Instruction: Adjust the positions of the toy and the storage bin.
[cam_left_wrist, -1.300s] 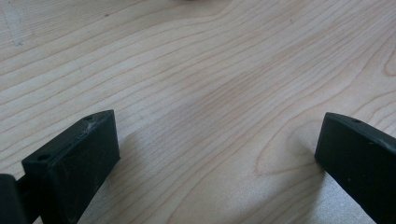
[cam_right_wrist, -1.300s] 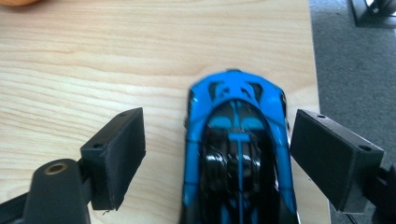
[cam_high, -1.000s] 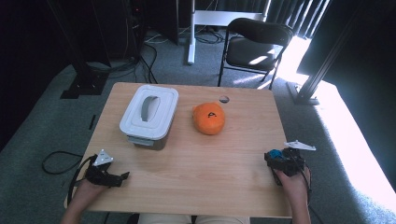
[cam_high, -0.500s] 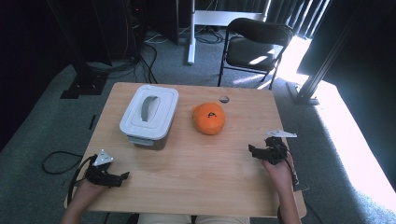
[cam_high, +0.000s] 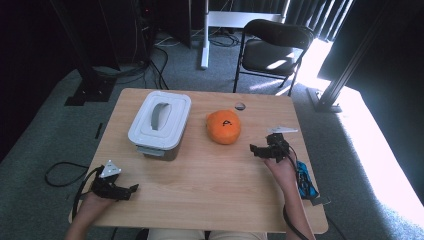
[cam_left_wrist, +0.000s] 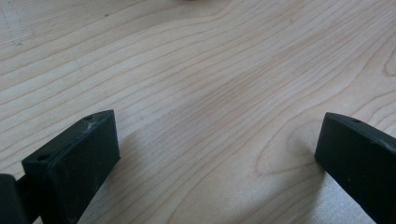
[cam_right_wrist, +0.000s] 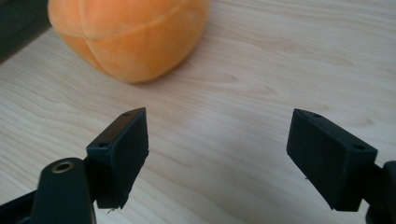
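A: State the condition of the right gripper (cam_high: 256, 150).

B: Jaws spread wide, nothing between them. It stands over the table (cam_high: 210, 185), just right of the orange plush ball (cam_high: 223, 127), not touching it. In the right gripper view the ball (cam_right_wrist: 128, 35) lies ahead of the jaws, toward the upper left.

A: And the left gripper (cam_high: 131, 190)?

B: Also spread wide and empty. It rests near the front left corner of the table, well apart from the ball. In the left gripper view bare wood (cam_left_wrist: 210, 93) lies between the jaws.

A: Other items?

B: A white lidded box (cam_high: 160, 122) stands to the left of the ball, near but apart. A small round disc (cam_high: 240, 105) lies behind the ball.
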